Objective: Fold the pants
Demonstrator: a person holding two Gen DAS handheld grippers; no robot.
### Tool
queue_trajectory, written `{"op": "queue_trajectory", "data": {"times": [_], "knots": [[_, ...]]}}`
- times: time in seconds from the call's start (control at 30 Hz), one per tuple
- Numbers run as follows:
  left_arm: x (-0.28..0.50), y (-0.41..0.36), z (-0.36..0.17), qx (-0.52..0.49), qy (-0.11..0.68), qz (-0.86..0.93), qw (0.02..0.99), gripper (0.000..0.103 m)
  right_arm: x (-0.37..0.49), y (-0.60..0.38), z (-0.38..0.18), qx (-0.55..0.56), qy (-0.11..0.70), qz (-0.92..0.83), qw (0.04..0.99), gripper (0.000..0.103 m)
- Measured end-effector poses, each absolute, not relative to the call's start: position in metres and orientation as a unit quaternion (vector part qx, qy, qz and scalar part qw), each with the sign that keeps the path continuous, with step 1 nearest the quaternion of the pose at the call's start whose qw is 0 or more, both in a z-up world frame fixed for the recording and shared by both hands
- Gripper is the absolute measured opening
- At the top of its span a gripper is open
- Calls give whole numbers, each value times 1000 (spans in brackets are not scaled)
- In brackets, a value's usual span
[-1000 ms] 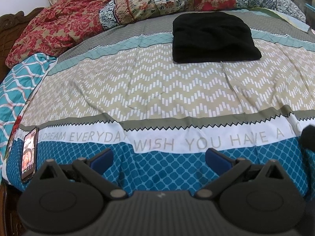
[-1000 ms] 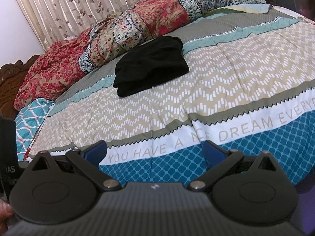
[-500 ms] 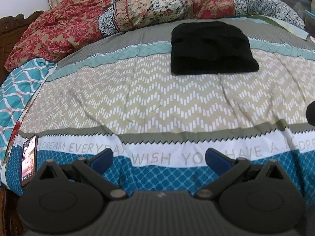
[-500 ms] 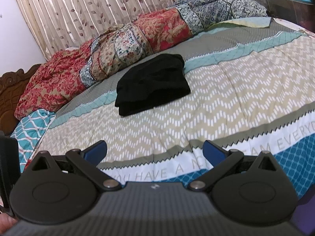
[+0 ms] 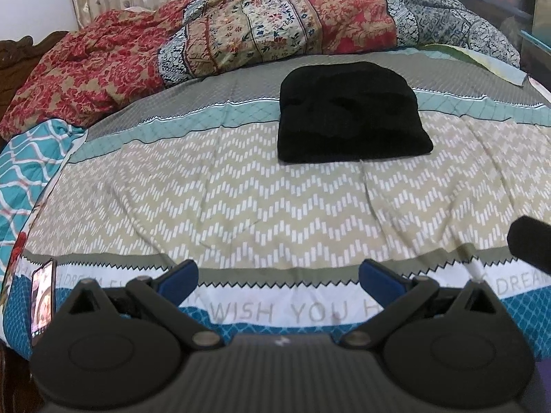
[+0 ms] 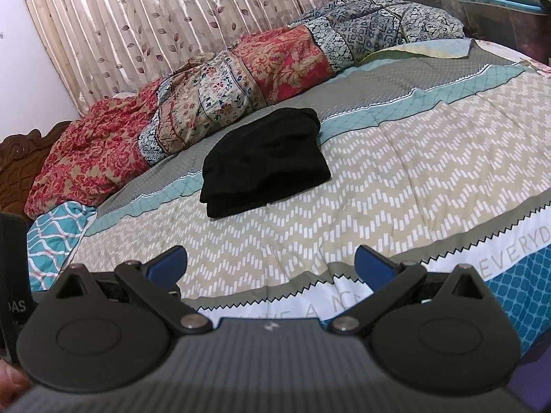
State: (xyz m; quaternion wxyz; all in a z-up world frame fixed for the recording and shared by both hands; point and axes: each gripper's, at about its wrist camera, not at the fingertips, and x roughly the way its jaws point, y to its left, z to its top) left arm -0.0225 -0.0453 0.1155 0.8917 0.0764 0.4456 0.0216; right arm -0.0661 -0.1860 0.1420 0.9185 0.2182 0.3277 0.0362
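The black pants [image 5: 351, 117] lie folded into a compact rectangle on the patterned bedspread [image 5: 241, 199], toward the far side of the bed; they also show in the right wrist view [image 6: 265, 168]. My left gripper [image 5: 279, 275] is open and empty, held over the near edge of the bed, well short of the pants. My right gripper [image 6: 270, 261] is open and empty too, also over the near part of the bed, apart from the pants.
A crumpled red and floral quilt [image 5: 241, 34] is piled along the back of the bed. A phone [image 5: 43, 303] with a lit screen lies at the near left edge. A wooden headboard [image 6: 20, 158] is at the left, a curtain [image 6: 172, 17] behind.
Both grippers have tilted upward, so the pants and bedspread sit lower in both views. The pants have not moved. Both grippers stay open.
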Motion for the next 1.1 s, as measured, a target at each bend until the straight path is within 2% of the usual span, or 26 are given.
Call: {"op": "queue_trajectory", "data": {"times": [1.1], "knots": [[-7, -62, 117, 67, 453, 6, 889, 103, -59, -199, 143, 231, 320, 25, 918, 103]]}}
